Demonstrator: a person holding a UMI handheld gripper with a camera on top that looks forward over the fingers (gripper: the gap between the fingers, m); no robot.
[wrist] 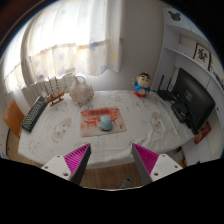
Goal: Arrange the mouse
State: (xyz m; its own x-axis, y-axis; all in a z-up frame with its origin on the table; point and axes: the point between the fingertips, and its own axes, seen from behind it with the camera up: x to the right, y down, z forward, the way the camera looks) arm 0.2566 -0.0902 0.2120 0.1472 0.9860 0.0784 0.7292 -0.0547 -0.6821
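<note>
Gripper (112,160) raised before a white table (60,140), its two pink-padded fingers (76,158) apart with nothing between them.

One small pale-blue mouse (105,123) sits mid-table on one reddish mat (92,118), well beyond the fingers; one dark keyboard (34,114) lies at the left end, one monitor (192,103) at the right.

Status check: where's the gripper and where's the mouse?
Gripper open, empty, short of the table. Mouse on mat, beyond the fingers. Nothing between them.
</note>
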